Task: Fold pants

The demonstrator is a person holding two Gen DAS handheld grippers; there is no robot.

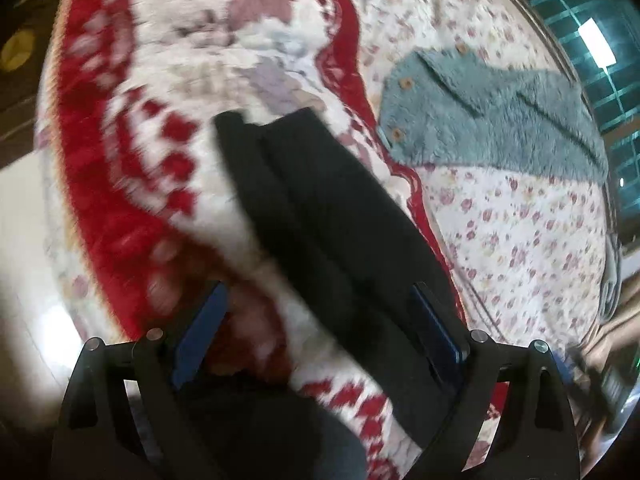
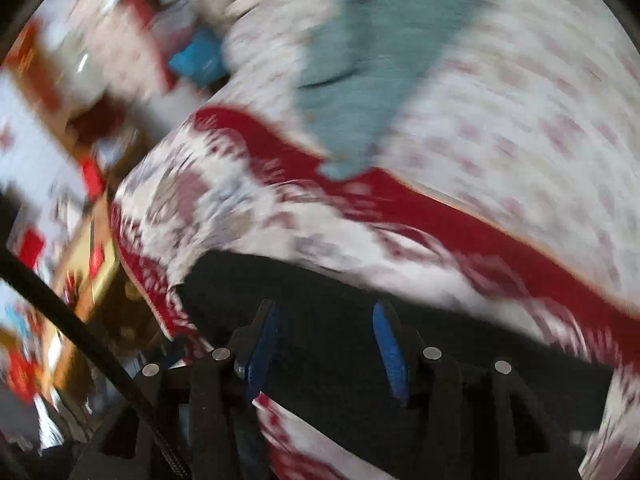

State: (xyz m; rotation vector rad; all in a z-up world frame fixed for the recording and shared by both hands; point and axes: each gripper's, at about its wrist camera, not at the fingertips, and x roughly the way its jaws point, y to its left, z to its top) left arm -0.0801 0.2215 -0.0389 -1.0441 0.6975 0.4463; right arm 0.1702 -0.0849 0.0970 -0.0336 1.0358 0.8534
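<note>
The black pants (image 1: 320, 208) lie as a long narrow strip on a red-and-white blanket (image 1: 120, 152), running from the upper middle toward the lower right. My left gripper (image 1: 320, 320) is open wide just above them; the cloth passes between its blue pads (image 1: 200, 340) without being pinched. The right wrist view is blurred by motion. There the pants (image 2: 460, 368) cross the bottom of the picture, and my right gripper (image 2: 326, 346) hovers over them with its blue pads (image 2: 390, 352) well apart and nothing pressed between them.
A teal fleece garment (image 1: 492, 120) (image 2: 372, 60) with wooden buttons lies on a floral sheet (image 1: 520, 240) beyond the blanket. A teal window grille (image 1: 592, 20) stands far right. In the right wrist view, cluttered shelves (image 2: 48, 92) and a black cable (image 2: 80, 332) are at the left.
</note>
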